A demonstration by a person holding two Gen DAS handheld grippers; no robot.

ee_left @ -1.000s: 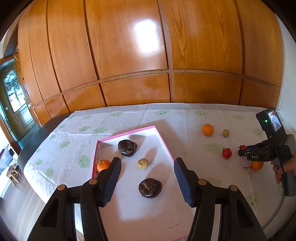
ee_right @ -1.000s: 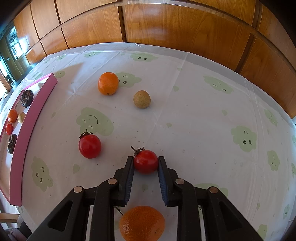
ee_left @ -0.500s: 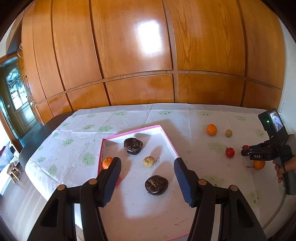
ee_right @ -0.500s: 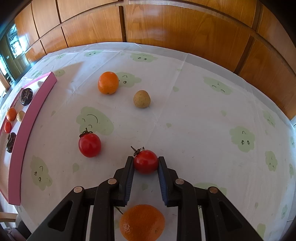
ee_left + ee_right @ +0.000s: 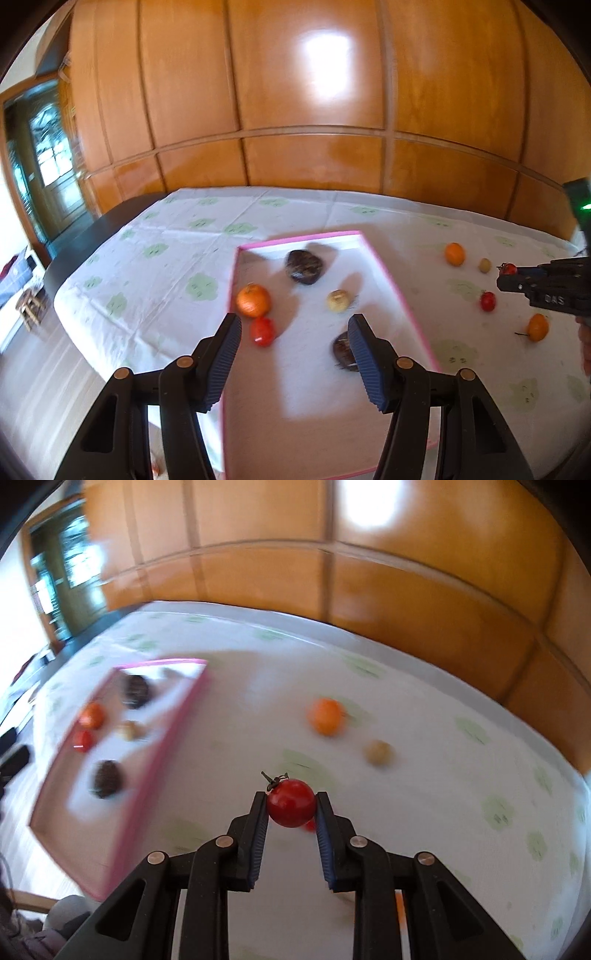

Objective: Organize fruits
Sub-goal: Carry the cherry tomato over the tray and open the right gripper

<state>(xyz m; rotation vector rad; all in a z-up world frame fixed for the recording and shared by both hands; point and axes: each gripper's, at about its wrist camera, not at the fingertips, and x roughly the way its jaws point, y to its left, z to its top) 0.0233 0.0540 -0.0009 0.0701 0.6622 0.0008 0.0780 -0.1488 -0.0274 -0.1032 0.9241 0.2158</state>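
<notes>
Wood panel wall (image 5: 306, 110) behind, white cloth with green prints (image 5: 177, 251) covering the desk, glass door (image 5: 48, 173) at left

Three tomatoes (image 5: 291, 803), three oranges (image 5: 454, 254), two dark fruits (image 5: 304, 266), two pale ones (image 5: 338, 300).

A home dining room: wood-panelled wall (image 5: 306, 92), patterned tablecloth (image 5: 207, 236) (glazed door (image 5: 51, 184) alongside).
</notes>
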